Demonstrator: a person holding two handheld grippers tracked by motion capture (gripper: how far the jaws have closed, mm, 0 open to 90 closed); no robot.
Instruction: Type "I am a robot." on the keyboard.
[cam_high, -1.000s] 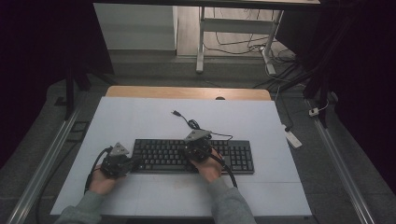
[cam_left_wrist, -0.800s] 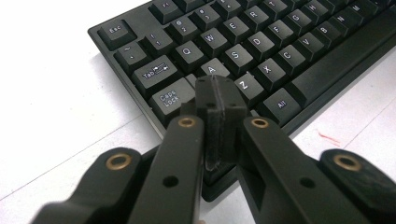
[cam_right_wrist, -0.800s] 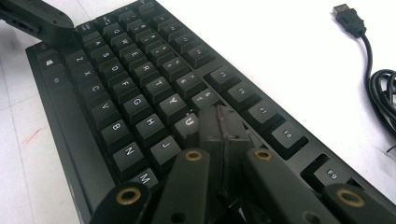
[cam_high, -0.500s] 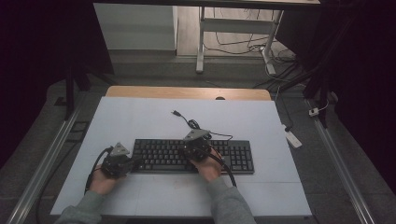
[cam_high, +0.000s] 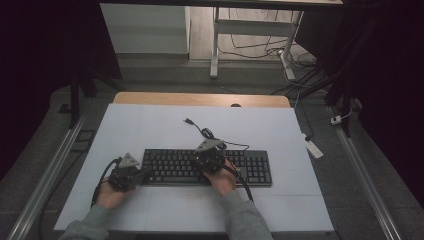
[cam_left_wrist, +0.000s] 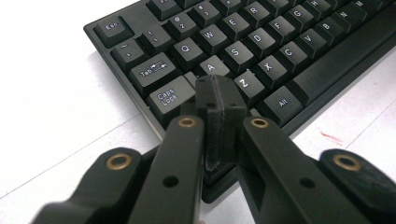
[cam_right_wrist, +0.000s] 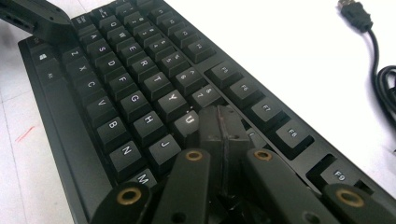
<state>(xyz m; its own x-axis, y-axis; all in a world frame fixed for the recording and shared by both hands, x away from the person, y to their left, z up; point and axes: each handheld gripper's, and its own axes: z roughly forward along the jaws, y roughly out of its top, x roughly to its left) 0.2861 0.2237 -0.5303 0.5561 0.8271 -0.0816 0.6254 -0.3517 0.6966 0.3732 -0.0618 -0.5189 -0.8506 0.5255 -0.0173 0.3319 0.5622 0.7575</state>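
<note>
Keyboard (cam_high: 207, 167), black and full-sized, lies lengthwise near the front edge of a white table (cam_high: 150, 125), its cable (cam_high: 212, 137) curling away toward the back edge and ending in a loose USB plug (cam_high: 188, 121). A person stands at the front edge, grey sleeves showing, with a two-jaw tool in each hand. Left gripper (cam_high: 145, 173) sits at the keyboard's left end; in the left gripper view its jaws are clenched together with nothing between them, the joined tip (cam_left_wrist: 218, 93) poised over the spot where the Caps Lock (cam_left_wrist: 171, 95), A (cam_left_wrist: 211, 68) and Z (cam_left_wrist: 243, 83) keys meet. Right gripper (cam_high: 209, 154) rests over the middle of the board; in the right gripper view its jaws are likewise pressed shut and empty, tip (cam_right_wrist: 224, 122) near the U key (cam_right_wrist: 189, 120), with the keys just beyond it hidden behind the jaws. Whether either tip is touching a key or hovering just above cannot be told. The work in hand looks like typing with the closed tips as single fingers. To do it well, each tip should come straight down on the centre of one keycap, not on the seam between neighbours, with a short light press and a clean lift. The left tip looks to need a small nudge to sit squarely on one key before pressing, and the two tools should stay well apart.
</note>
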